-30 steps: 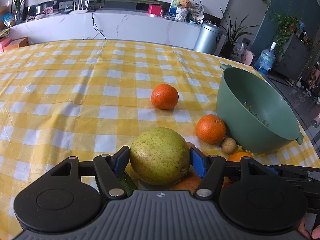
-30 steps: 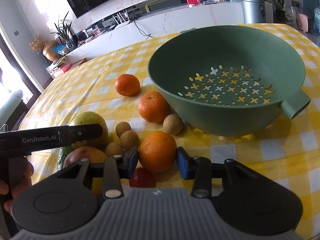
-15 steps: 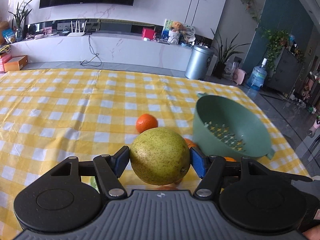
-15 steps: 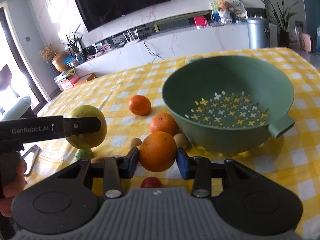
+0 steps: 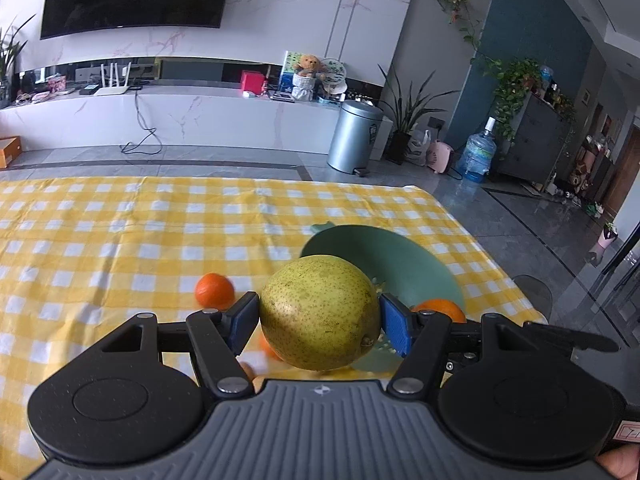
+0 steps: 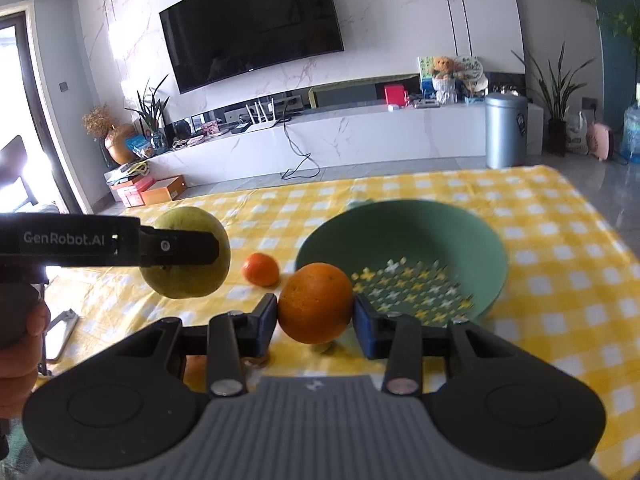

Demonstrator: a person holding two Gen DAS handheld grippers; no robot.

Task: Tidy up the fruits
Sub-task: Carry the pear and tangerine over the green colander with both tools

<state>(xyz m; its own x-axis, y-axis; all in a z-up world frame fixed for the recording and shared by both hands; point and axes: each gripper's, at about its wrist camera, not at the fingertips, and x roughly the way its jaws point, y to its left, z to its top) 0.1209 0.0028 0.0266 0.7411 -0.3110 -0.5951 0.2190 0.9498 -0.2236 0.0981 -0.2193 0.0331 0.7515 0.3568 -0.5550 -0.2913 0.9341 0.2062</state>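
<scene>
Lifting clear of the tabletop (image 5: pixel 120 216) since a second ago, left tongs (image 5: pixel 318 320) clench the pear (image 5: pixel 320 312) and right tongs (image 6: pixel 316 312) the orange (image 6: pixel 316 302), now above the green colander (image 6: pixel 420 232) near the tabletop's right edge; drop-in likely follows.

This is a home living room. A large flat television (image 6: pixel 256 26) hangs on a marble-look wall above a long white media console (image 6: pixel 360 136) that carries a router (image 6: pixel 262 114), a teddy bear (image 6: pixel 444 68) and small clutter. Potted plants (image 5: pixel 408 120), a steel pedal bin (image 5: pixel 354 136) and a water jug (image 5: pixel 478 156) stand on the tiled floor beyond a table under a yellow checked tablecloth (image 5: pixel 120 232).
</scene>
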